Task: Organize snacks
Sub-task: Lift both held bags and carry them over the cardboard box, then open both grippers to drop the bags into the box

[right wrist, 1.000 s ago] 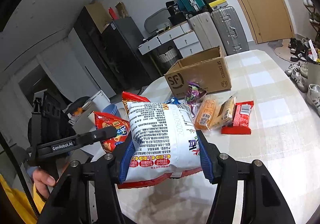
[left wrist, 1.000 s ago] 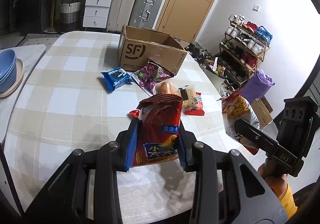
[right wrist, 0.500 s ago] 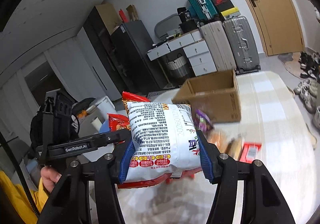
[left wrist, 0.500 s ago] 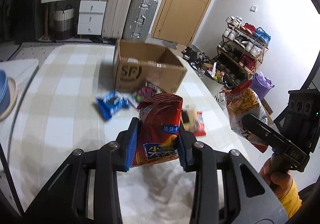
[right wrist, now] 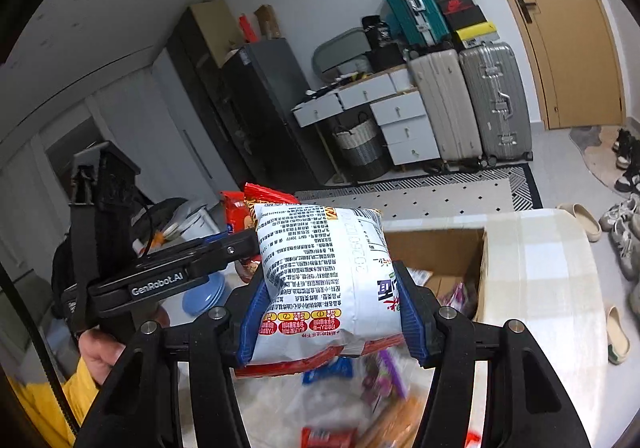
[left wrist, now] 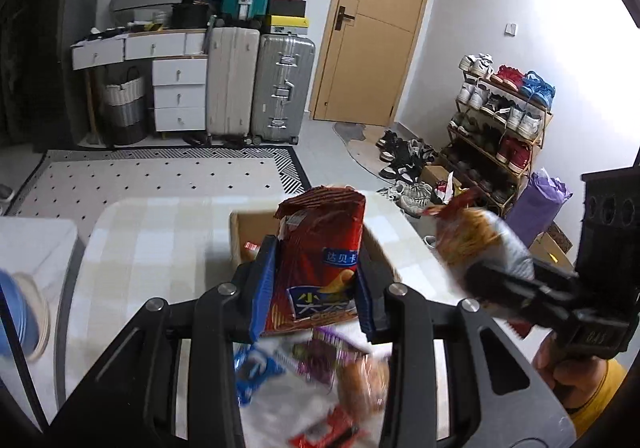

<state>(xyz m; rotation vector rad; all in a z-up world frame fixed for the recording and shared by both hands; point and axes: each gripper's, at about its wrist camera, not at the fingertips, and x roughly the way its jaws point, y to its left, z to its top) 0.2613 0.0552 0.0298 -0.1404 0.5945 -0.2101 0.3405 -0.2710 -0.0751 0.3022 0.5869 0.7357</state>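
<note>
The right claw point(right wrist: 328, 312) clamps a white snack bag point(right wrist: 320, 272) before the open cardboard box point(right wrist: 436, 248).

Red chip bag point(left wrist: 320, 260) is upright, pinched mid-air above the open cardboard box point(right wrist: 440, 248) near the table's far edge. White-backed snack bag point(right wrist: 324, 280) too. Other packets point(left wrist: 320, 376) lie blurry near the table's front edge.

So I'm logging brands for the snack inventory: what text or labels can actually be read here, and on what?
"GenRobot.AI": side of the left gripper, seen from the right wrist.
"达贝卡": blue label on the red chip bag in the left gripper.
Fine print on the white snack bag in the right gripper: upside down, too small.
Loose snacks on the table: blurred.
</note>
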